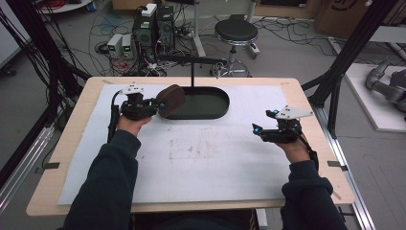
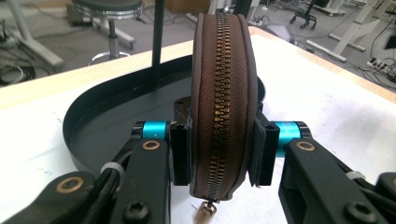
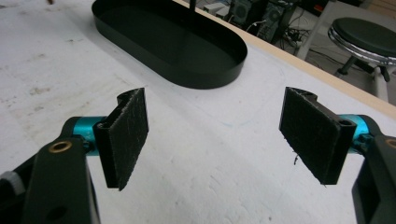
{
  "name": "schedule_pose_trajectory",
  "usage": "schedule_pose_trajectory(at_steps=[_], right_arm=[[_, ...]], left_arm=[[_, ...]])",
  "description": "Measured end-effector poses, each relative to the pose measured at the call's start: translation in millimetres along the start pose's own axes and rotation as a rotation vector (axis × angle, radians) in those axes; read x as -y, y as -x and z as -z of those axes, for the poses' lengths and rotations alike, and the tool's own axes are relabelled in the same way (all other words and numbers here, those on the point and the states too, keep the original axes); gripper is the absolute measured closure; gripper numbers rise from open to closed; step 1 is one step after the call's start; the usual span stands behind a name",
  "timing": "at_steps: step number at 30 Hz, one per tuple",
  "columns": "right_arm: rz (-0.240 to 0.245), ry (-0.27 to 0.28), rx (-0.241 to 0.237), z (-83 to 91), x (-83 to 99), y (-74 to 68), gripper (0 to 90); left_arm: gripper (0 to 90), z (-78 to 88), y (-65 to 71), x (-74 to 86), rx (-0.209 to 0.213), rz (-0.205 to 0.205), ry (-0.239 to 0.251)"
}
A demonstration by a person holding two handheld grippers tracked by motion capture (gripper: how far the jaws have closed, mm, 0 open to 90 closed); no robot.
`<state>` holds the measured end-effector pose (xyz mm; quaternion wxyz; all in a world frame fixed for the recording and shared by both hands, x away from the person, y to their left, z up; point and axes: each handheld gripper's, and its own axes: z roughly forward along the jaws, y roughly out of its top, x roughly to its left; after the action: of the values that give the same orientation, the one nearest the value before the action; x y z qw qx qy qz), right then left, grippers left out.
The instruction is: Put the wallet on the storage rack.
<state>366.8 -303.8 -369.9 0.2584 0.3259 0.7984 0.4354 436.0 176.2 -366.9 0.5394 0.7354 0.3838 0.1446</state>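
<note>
A round brown zippered case (image 1: pixel 171 100) is held on edge, above the left end of the black oval tray (image 1: pixel 216 101). My left gripper (image 1: pixel 157 106) is shut on the brown case (image 2: pixel 223 100), its pads pressing both flat sides with the brass zipper facing the camera. The tray's rim (image 2: pixel 77 114) curves behind and below it, with a thin black post (image 2: pixel 157 42) rising from it. My right gripper (image 1: pixel 265 124) hovers over the white mat at the right, open with nothing between its pads (image 3: pixel 125 133). The tray (image 3: pixel 212 77) lies ahead of the right gripper (image 3: pixel 217 135), up and to the left.
A white mat (image 1: pixel 201 153) covers the wooden table (image 1: pixel 72 129). The black post (image 1: pixel 192 72) stands at the tray's back edge with a horizontal bar on top. Beyond the table are a round stool (image 1: pixel 235 32), computer boxes and loose cables on the floor.
</note>
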Motion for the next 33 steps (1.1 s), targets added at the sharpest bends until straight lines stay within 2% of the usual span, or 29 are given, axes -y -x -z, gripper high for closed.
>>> schedule_pose_trajectory(at_steps=[2,6,11,18,21,24,25,27,28,33], right_arm=[[-0.007,-0.002,0.007,1.2,2.8,2.5,24.4],[-0.006,0.015,0.026,4.8,3.5,6.7,24.4],[-0.022,0.028,0.051,10.7,5.1,12.6,24.3],[-0.024,0.022,0.069,13.7,8.5,14.6,24.4],[-0.025,0.021,0.077,15.3,10.3,15.4,24.4],[-0.027,0.014,0.08,16.5,12.7,16.2,24.4],[-0.032,0.014,0.08,16.7,13.5,16.3,24.4],[-0.031,0.015,0.081,17.1,14.4,16.7,24.4],[-0.035,0.015,0.08,17.5,14.4,16.4,24.4],[-0.027,0.015,0.079,17.5,13.9,15.6,24.4]], left_arm=[[66.9,-12.6,-4.6,-6.8,0.001,0.007,-0.021],[66.8,-34.7,-7.9,-14.8,-0.004,-0.034,-0.056],[66.6,-62.2,-14.9,-17.4,0.012,-0.018,-0.089],[66.1,-89.7,-24.9,-11.2,0.03,0.044,-0.115],[65.9,-100.6,-29.2,-4.5,0.044,0.088,-0.139],[65.6,-106.7,-33.1,0.7,0.067,0.155,-0.13],[65.4,-107.4,-33.6,1.3,0.067,0.165,-0.126],[64.4,-107.9,-36.0,2.0,0.043,0.186,-0.122],[63.5,-107.4,-37.3,1.9,0.023,0.181,-0.126],[44.1,-103.9,-40.2,1.0,-0.114,0.148,-0.165]])
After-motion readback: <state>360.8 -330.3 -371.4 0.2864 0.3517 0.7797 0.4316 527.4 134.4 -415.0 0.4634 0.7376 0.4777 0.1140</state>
